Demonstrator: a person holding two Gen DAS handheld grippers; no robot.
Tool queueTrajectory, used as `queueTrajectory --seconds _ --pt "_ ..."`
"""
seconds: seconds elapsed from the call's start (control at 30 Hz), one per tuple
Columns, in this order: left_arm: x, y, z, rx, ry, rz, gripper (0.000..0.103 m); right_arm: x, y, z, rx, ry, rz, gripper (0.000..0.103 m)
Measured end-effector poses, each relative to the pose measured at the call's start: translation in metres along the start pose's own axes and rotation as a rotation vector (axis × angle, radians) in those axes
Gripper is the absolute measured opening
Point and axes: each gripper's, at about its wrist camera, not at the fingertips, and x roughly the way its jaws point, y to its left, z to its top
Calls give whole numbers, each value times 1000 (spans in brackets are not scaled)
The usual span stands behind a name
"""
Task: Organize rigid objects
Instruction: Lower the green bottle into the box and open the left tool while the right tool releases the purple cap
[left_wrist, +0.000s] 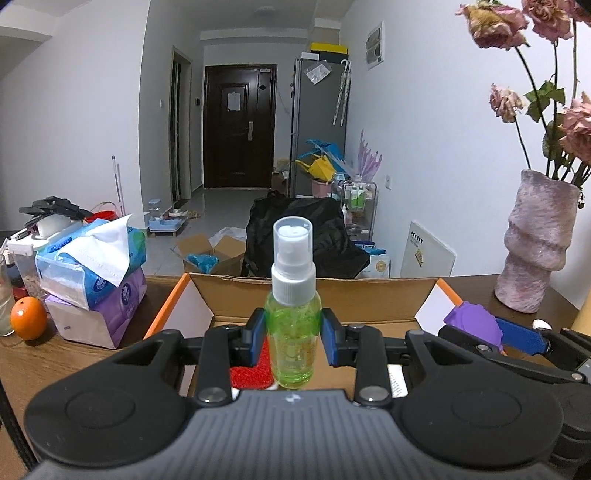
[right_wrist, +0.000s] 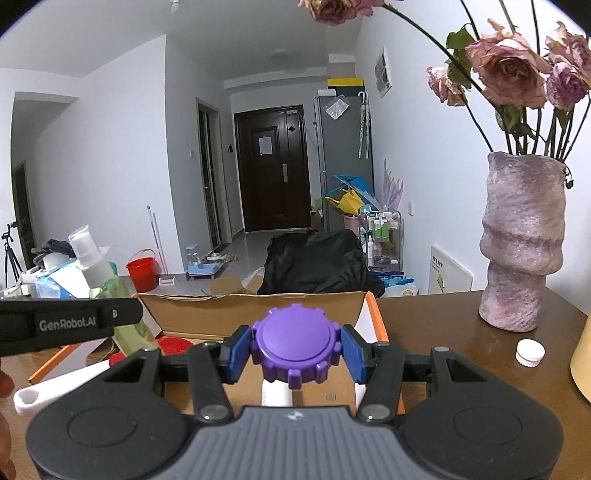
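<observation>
Task appears midway: left claw (left_wrist: 293, 341) grips the green spray bottle (left_wrist: 292, 325) and right claw (right_wrist: 296, 349) grips the purple knob (right_wrist: 295, 341), both above the cardboard box (left_wrist: 369, 295), neither deposited; a white cap (right_wrist: 530, 352) remains on the table (right_wrist: 443, 325).

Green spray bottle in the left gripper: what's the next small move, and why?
Probably lower it straight down into the cardboard box and open. The left gripper is shut on the green spray bottle, upright above the open box, with something red on the box floor just left, so a small rightward bias may help.
</observation>
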Motion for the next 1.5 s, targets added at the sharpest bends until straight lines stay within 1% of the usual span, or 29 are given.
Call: queueTrajectory --seconds 0.27,0.47,0.5,0.53,0.57,0.6,0.63,0.67,0.77,1.13,1.5 --pt "15 2 -1 19 12 8 32 19 1 0 -13 30 -7 52" --pt "18 5 -2 22 9 -9 33 23 1 -1 -13 58 -13 52" --pt "18 6 -3 19 10 -6 39 24 0 -1 -11 60 -19 53" --pt "18 6 -3 17 8 2 46 24 0 -1 -10 70 -23 64" --pt "16 8 -3 12 3 9 61 25 -1 -1 -8 76 -28 71" --pt "15 9 -2 5 1 17 82 25 -2 -1 -7 75 -34 88" --pt "14 10 -2 -5 -6 30 90 24 -1 -1 -8 72 -39 96" --pt "12 10 -2 -11 -16 40 97 23 -1 -2 -11 71 -41 96" --pt "10 13 -1 -16 -24 46 103 21 -1 -1 -12 73 -41 103" --pt "6 16 -1 -18 -31 65 103 20 -1 -1 -13 73 -38 103" --pt "-13 22 -1 -20 -53 60 103 9 -1 -1 -30 70 -34 103"
